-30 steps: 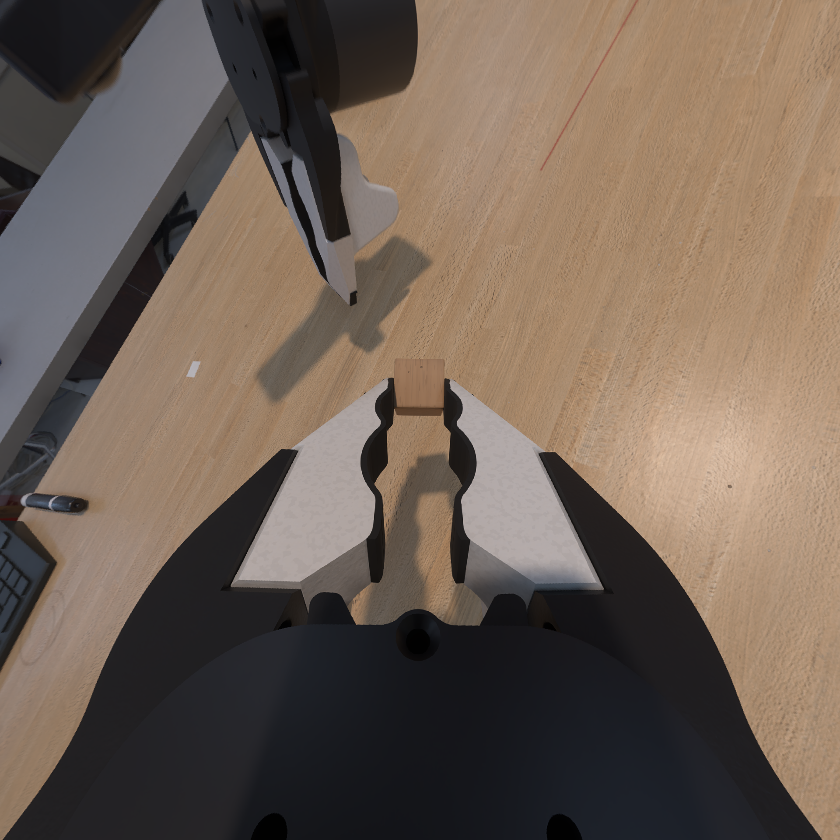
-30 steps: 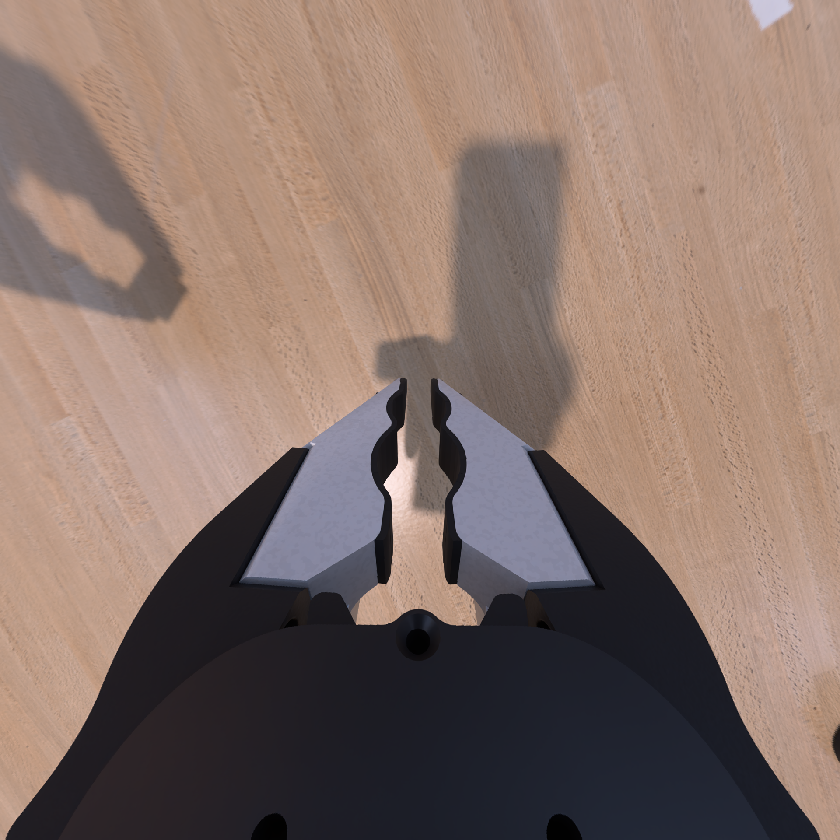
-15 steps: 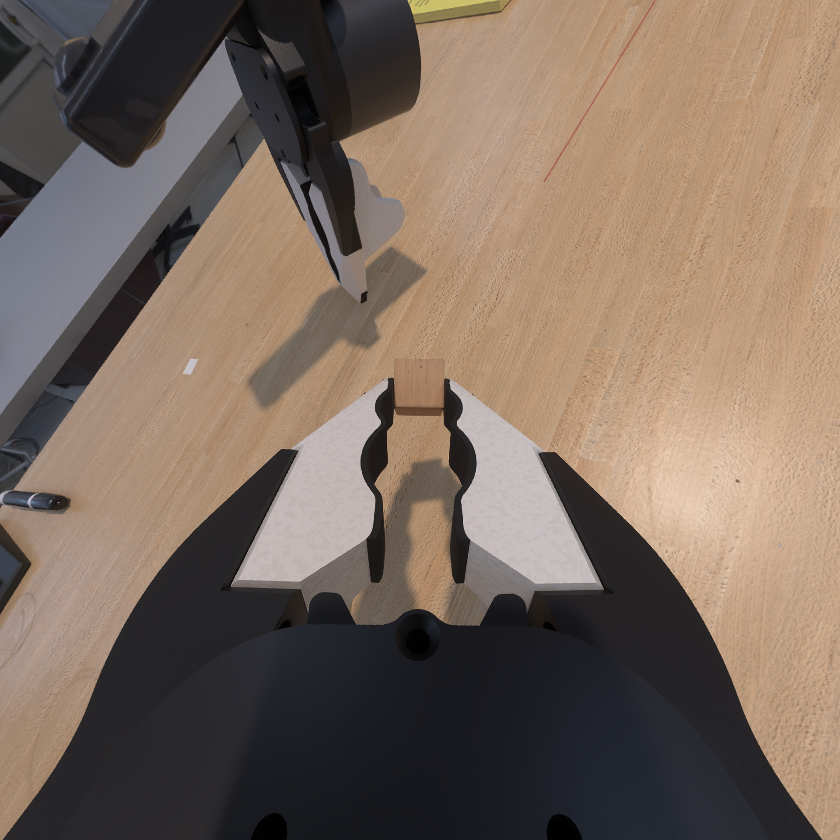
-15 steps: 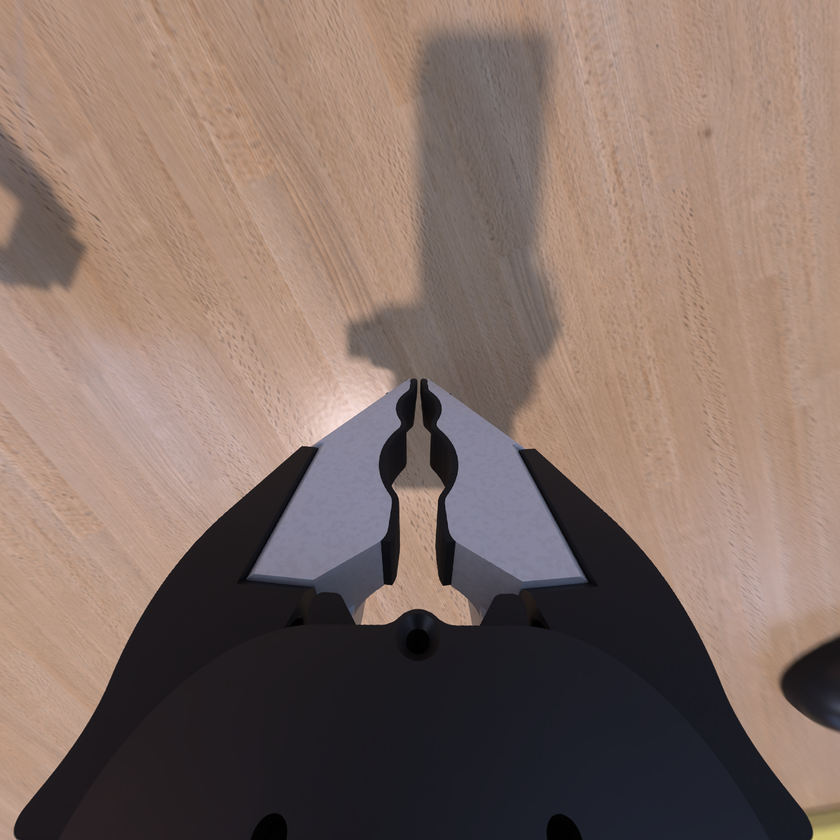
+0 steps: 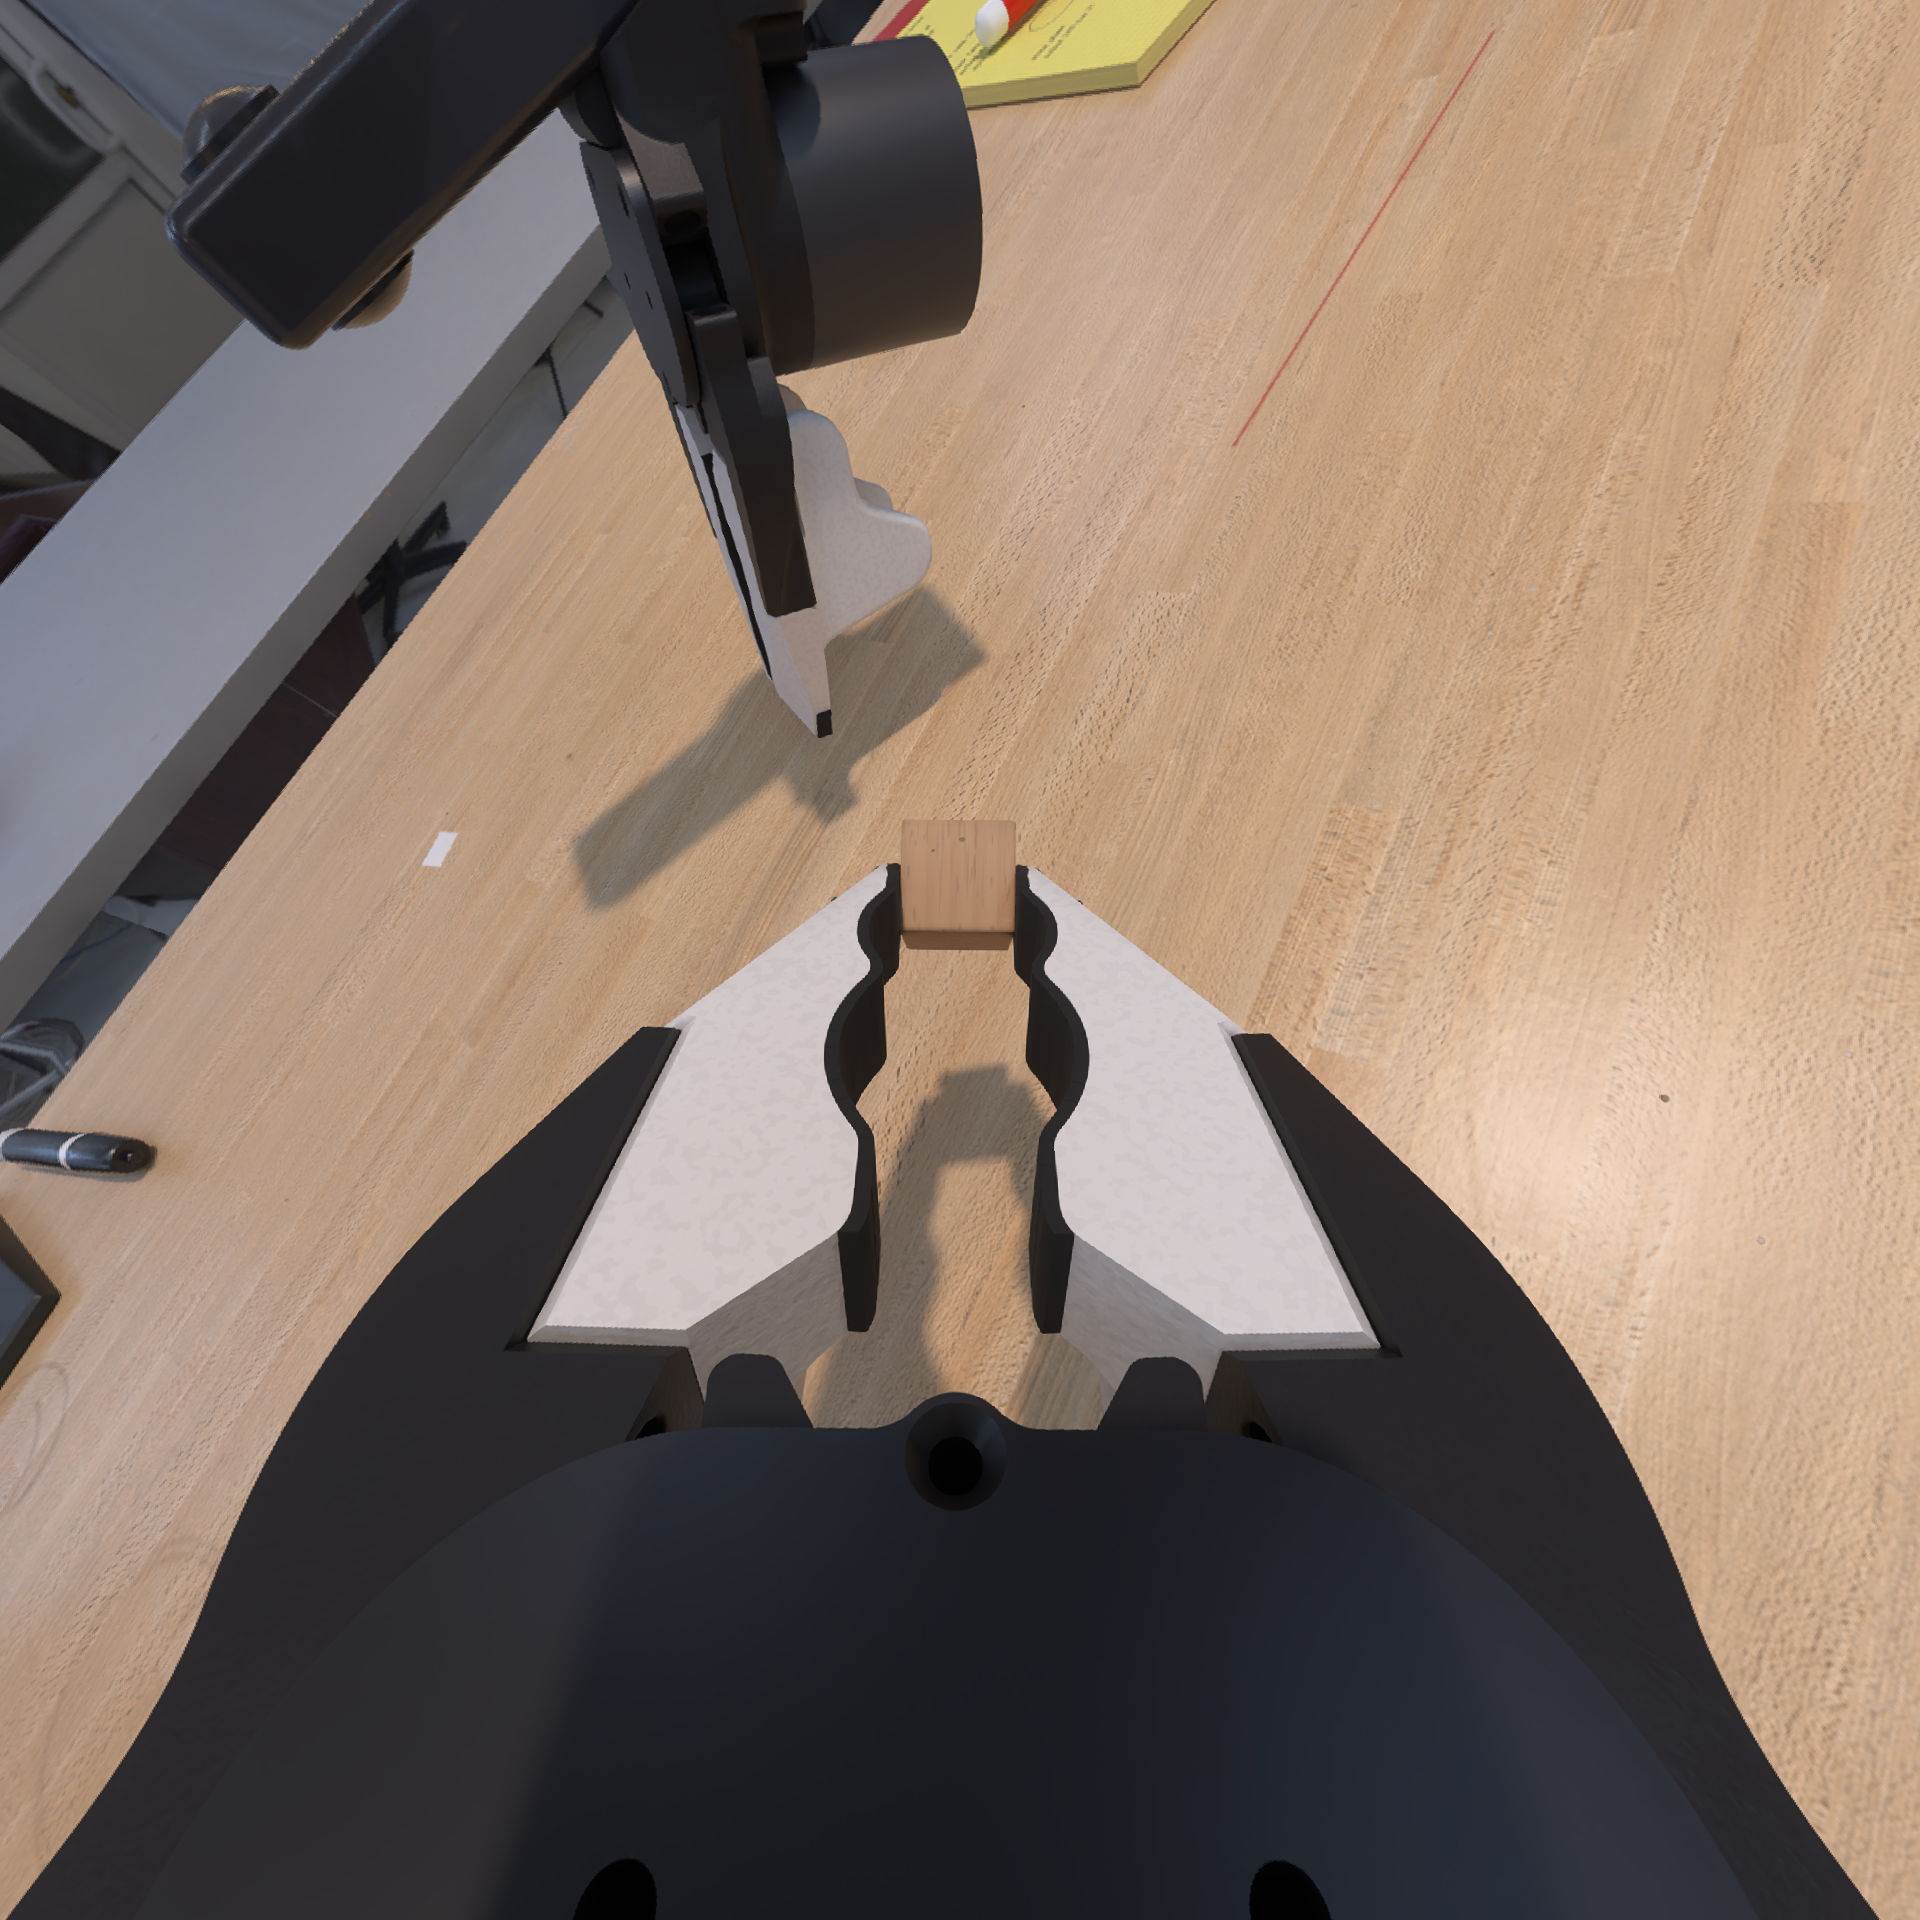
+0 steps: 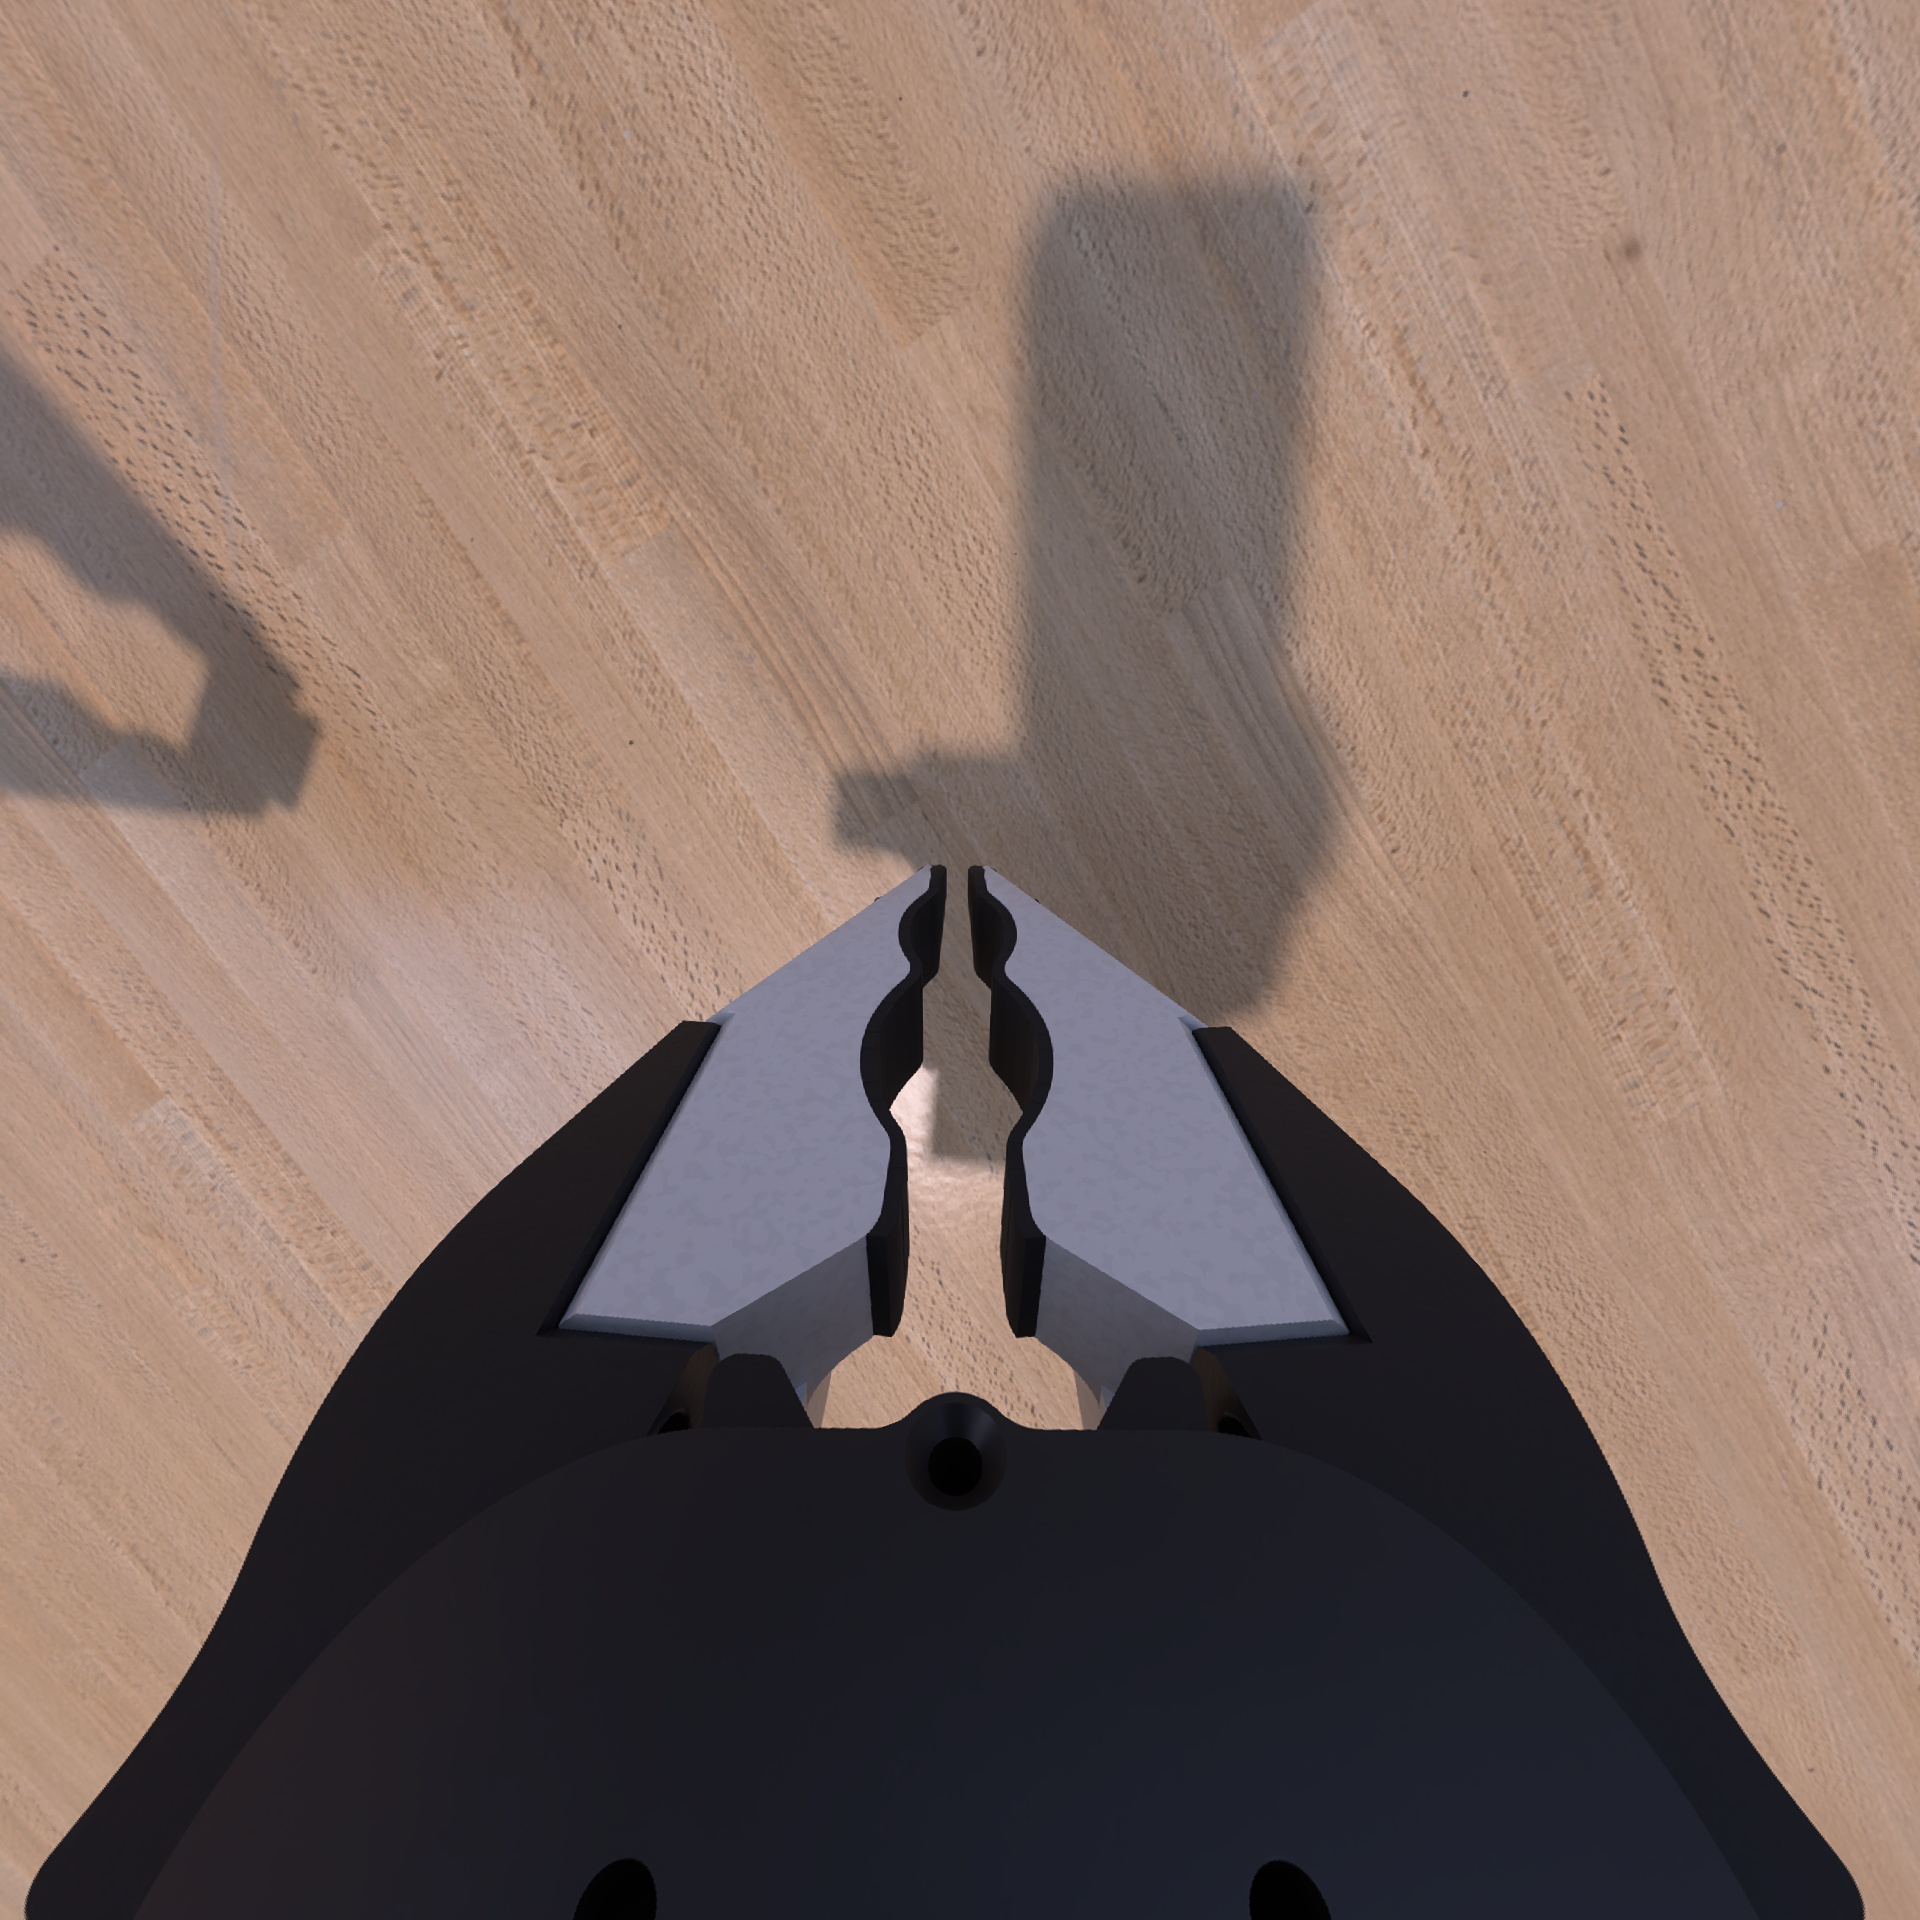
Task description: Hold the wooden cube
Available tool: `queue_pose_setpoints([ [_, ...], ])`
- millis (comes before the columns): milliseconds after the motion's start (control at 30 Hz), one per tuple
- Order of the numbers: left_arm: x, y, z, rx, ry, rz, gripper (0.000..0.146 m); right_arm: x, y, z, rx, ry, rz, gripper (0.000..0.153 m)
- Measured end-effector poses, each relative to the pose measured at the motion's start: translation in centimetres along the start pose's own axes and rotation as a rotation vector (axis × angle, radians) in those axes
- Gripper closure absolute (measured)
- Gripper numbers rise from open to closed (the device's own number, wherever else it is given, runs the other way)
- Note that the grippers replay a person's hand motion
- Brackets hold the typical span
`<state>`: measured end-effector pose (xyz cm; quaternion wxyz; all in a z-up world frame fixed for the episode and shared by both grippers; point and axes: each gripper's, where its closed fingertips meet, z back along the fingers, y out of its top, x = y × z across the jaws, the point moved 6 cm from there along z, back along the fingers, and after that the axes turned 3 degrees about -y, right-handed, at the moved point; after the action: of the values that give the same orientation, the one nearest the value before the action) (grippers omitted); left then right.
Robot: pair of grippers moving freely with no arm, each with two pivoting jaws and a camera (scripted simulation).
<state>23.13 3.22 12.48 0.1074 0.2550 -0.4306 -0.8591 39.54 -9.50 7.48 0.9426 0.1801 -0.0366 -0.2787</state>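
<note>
A small wooden cube [image 5: 957, 883] is clamped between the tips of my left gripper [image 5: 957, 896], held above the wooden table [image 5: 1455, 727]; its shadow falls on the table below. My right gripper [image 6: 956, 878] is shut with nothing between its fingers, its tips only a narrow slit apart, pointing down at bare table. It also shows in the left wrist view [image 5: 805, 686], hanging over the table beyond the cube and to its left, apart from it. The cube does not show in the right wrist view.
The table's left edge [image 5: 312, 748] runs diagonally, with a grey ledge [image 5: 208, 499] beyond it. A black marker [image 5: 73, 1151] and a dark object's corner [image 5: 21, 1314] lie at the left. A yellow pad [image 5: 1060, 52] lies at the far end. A thin red line [image 5: 1361, 239] crosses the wood.
My left gripper keeps the cube and has lifted, so more of the far table shows. My right gripper's jaws have closed to a slit, and it has shifted over the table.
</note>
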Motion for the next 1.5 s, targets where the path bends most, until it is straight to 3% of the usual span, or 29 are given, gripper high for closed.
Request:
queue_pose_setpoints([
  [300, 0.1, -0.2, 0.5, 0.034, 0.001, 0.016, 0.125, 0.3, 0.0, 0.1, -0.012, -0.021, -0.049, 0.142],
  [667, 0.2, -0.3, 0.2, 0.049, -0.005, 0.018, 0.125, -0.2, 0.4, -0.1, 0.004, -0.062, -0.038, 0.146],
  [967, 0.1, -0.5, 0.3, 0.055, -0.005, 0.027, 0.125, 0.4, -0.5, 0.5, 0.045, 0.005, -0.08, 0.146],
  [1333, 0.0, -0.6, 0.4, 0.057, -0.002, 0.029, 0.125, -0.8, -1.9, 0.8, -0.057, -0.034, 0.018, 0.142],
  [1500, 0.0, -0.6, 0.4, 0.055, 0.002, 0.023, 0.125, -0.9, -1.8, 0.7, -0.059, -0.092, 0.084, 0.15],
])
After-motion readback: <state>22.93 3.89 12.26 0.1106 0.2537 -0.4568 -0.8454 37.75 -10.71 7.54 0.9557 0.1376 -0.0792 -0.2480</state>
